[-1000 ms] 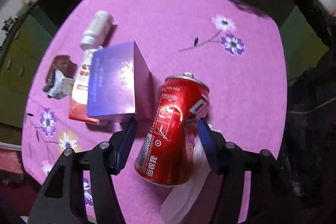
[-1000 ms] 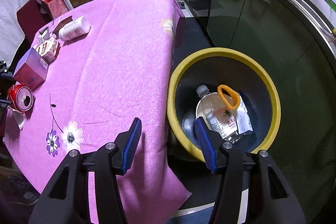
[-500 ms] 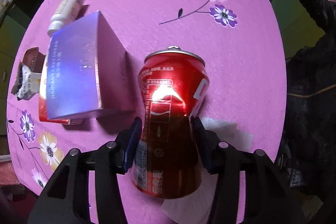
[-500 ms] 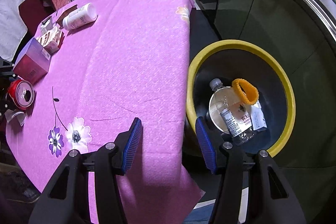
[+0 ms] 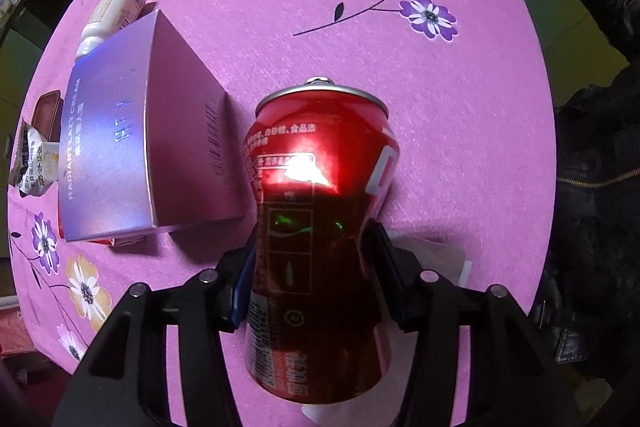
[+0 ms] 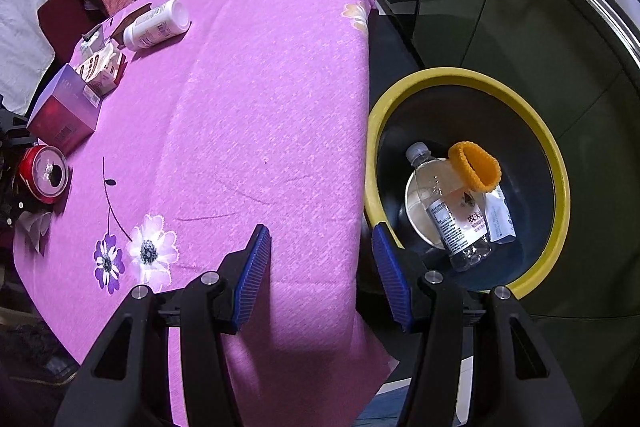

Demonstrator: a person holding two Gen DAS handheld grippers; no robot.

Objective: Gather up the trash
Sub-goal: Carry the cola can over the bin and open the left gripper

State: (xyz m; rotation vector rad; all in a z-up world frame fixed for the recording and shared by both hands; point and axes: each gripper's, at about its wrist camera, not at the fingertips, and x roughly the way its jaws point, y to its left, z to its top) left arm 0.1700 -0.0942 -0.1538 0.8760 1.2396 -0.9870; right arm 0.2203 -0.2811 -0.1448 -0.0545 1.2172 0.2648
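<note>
My left gripper [image 5: 314,259] is shut on a dented red soda can [image 5: 320,219], its fingers pressing both sides. The can also shows far left in the right wrist view [image 6: 44,173]. A purple box [image 5: 132,151] stands just left of the can, over a red packet. A white bottle [image 5: 116,7] lies on its side behind it. A crumpled wrapper [image 5: 34,163] lies at the far left. My right gripper [image 6: 320,275] is open and empty above the table's edge, beside the yellow-rimmed bin [image 6: 560,163].
The bin holds a clear plastic bottle [image 6: 444,203], an orange band [image 6: 476,167] and a white packet [image 6: 500,219]. A white tissue [image 5: 436,255] lies under the can. The pink flowered tablecloth [image 6: 260,107] covers the table. Green cabinets [image 6: 500,7] stand behind.
My left gripper moved forward around the can and closed on it, denting its sides. My right gripper drifted from above the bin toward the table edge, still open.
</note>
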